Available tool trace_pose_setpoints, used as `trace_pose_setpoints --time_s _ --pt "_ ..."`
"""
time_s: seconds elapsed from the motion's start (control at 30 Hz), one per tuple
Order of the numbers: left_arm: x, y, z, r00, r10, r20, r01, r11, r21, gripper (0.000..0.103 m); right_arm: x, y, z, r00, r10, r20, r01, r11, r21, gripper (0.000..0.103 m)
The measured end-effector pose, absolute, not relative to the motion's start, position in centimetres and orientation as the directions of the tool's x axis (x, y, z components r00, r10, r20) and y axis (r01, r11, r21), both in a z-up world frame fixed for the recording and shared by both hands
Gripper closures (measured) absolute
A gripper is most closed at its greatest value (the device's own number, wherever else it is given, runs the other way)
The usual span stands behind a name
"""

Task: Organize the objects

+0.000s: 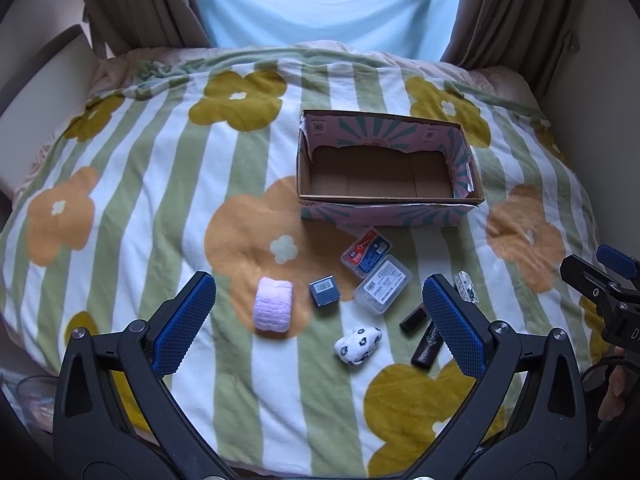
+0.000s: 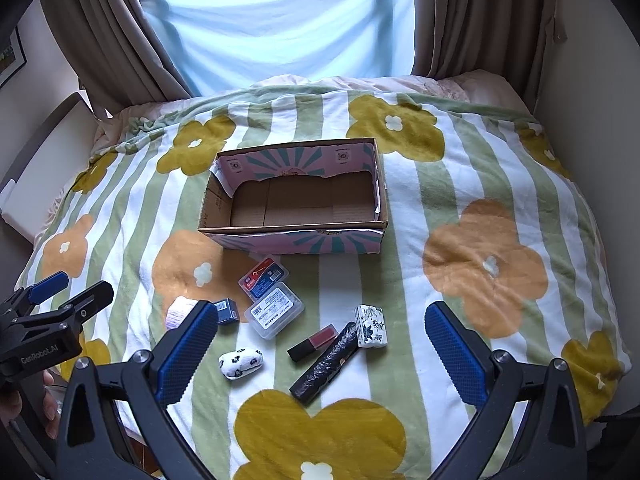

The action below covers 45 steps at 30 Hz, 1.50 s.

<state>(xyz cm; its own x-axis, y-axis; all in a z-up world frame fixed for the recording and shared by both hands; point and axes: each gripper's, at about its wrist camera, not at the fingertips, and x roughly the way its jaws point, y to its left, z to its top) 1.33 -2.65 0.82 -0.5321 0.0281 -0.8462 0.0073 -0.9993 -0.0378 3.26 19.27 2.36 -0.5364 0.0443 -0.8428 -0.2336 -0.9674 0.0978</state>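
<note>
Nearest the cameras, the left gripper (image 1: 320,320) and the right gripper (image 2: 322,350) are held above the flowered, green-striped blanket (image 2: 460,184) with their blue-padded jaws spread wide and nothing between them.

Just beyond them, the small items are seen scattered on the blanket. A black crinkled plastic roll (image 2: 325,364) lies with its long axis running diagonally, its far end pointing up and to the right toward a white rectangular block with dark floral print (image 2: 372,326), which it nearly touches. A red-and-black lipstick tube (image 2: 311,343) lies just beside the roll, on roughly the same diagonal. A white spotted fabric pouch (image 2: 241,363) sits to the left. A rolled lilac towel (image 1: 273,308) and a small dark blue carton (image 1: 324,290) lie farther left. Two clear plastic cases, one with a white label (image 2: 276,312) and one with a red-and-blue label (image 2: 264,278), lie touching each other nearer the box.

Farthest off, the open cardboard box with pink sunburst print (image 2: 296,242) is seen empty, its long axis running left to right.

The task is judged not yet begun: every item remains to be packed.
</note>
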Motion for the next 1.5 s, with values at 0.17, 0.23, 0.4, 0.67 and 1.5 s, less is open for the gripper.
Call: trace_pose_setpoints --time_s 0.17,0.23,0.4,0.67,1.5 --pt "1.1 -2.6 1.0 -0.536 0.029 -0.844 0.009 -0.999 -0.040 0.000 3.0 19.0 2.9 -0.542 0.047 -0.839 -0.227 -0.970 0.092 0.001" --pt "1.1 -2.6 1.1 -0.539 0.032 -0.842 0.009 -0.999 -0.044 0.000 2.8 18.9 3.1 -0.544 0.041 -0.838 -0.215 -0.972 0.092 0.001" --pt "0.9 -2.5 1.2 -0.541 0.027 -0.840 0.015 -0.999 -0.041 0.000 2.5 18.9 3.4 -0.550 0.022 -0.835 -0.205 -0.973 0.109 0.001" --pt "1.1 -3.8 0.4 -0.529 0.010 -0.849 0.028 -0.999 -0.029 0.000 2.7 19.5 1.7 -0.534 0.010 -0.846 -0.210 -0.970 0.121 0.001" --pt "-2.7 -7.5 -18.7 -0.371 0.001 -0.929 0.148 -0.987 -0.060 0.003 1.5 26.6 -16.8 -0.396 -0.145 -0.907 -0.267 -0.926 0.265 0.006"
